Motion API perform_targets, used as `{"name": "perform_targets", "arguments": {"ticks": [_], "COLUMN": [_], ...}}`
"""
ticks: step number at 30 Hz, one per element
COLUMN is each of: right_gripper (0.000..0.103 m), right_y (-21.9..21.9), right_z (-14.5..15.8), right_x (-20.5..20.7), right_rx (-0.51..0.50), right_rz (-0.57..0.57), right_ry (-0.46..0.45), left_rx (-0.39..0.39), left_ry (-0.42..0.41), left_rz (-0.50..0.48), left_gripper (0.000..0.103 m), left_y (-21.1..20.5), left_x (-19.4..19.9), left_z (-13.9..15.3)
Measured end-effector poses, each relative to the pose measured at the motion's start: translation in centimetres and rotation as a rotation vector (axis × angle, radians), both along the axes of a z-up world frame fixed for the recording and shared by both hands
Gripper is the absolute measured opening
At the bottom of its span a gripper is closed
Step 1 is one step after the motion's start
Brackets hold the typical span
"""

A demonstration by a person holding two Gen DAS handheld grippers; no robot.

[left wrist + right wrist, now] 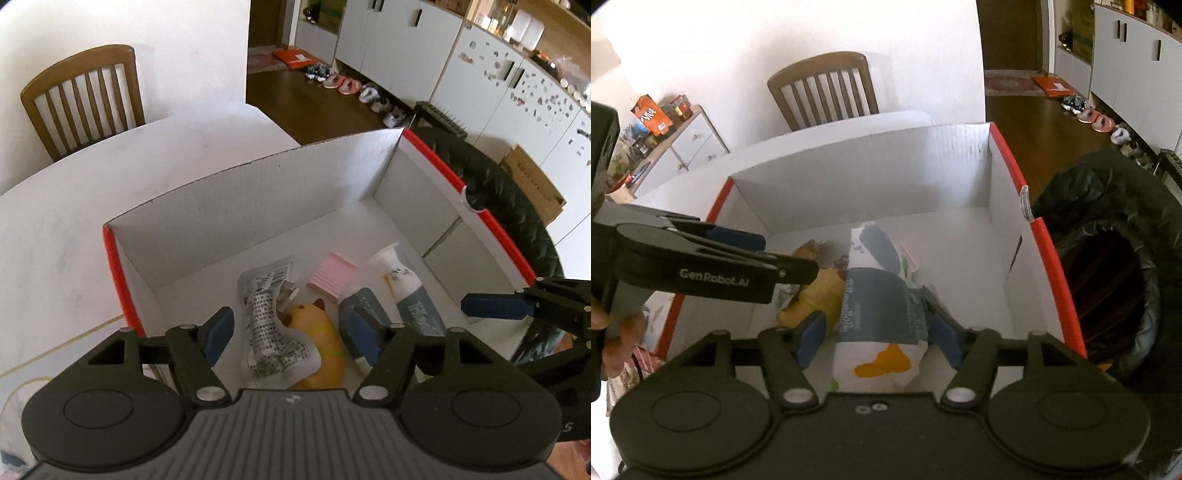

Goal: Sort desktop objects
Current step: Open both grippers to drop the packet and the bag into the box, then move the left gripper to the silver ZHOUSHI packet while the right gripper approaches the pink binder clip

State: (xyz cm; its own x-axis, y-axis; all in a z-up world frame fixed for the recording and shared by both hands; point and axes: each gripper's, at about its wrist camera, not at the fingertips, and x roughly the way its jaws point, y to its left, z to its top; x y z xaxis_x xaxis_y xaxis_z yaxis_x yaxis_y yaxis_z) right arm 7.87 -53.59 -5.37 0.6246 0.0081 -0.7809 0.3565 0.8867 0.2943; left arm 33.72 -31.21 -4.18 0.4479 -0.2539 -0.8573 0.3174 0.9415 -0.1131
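White cardboard with a red rim forms the box (373, 173) on the bench (66, 221); inside lie a yellow plush toy (325, 343), a printed sachet (266, 332), a pink ridged pad (330, 275) and a white-and-grey pouch (879, 295). The left gripper (291, 334) hangs above the toy and sachet, jaws released and empty. The right gripper (875, 341) stands with jaws apart on either side of the pouch's near end, not pressing it.

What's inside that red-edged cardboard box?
In the cardboard box: a silver printed packet, a yellow plush toy, a pink ribbed pad and a white-and-grey tissue pack. Anything beneath them is hidden.
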Motion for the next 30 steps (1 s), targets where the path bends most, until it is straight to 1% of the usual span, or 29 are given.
{"name": "perform_targets", "arguments": {"ticks": [1,2,8,11,14,18,22,30], "right_gripper": [0.067,0.07,0.073,0.076,0.081,0.083,0.084,0.085], "right_y": [0.0,0.1,0.8,1.5,2.1,2.8,3.9,6.8], "right_z": [0.2,0.4,1.4,2.0,2.5,3.0,3.2,4.1], "right_x": [-0.2,-0.4,-1.2,-1.6,-1.9,-2.4,-2.7,-3.3], "right_rx": [0.0,0.001,-0.011,-0.021,-0.028,-0.02,-0.019,-0.047], "right_rz": [-0.003,-0.003,0.003,0.011,0.01,-0.001,-0.008,-0.003], "right_ry": [-0.005,-0.012,-0.042,-0.057,-0.071,-0.084,-0.086,-0.101], "left_rx": [-0.007,-0.015,-0.058,-0.082,-0.103,-0.109,-0.119,-0.129], "left_ry": [-0.004,-0.01,-0.038,-0.054,-0.066,-0.089,-0.111,-0.152], "left_rz": [0.001,0.002,0.02,0.034,0.038,0.037,0.036,0.01], "left_gripper": [0.077,0.081,0.081,0.083,0.084,0.086,0.086,0.088], "left_y": [0.2,0.4,1.8,2.6,3.4,4.4,5.4,7.5], "left_x": [-0.2,-0.5,-2.1,-3.0,-4.1,-5.4,-7.0,-10.8], "left_z": [0.2,0.4,1.8,2.6,3.2,3.8,4.3,4.7]}}
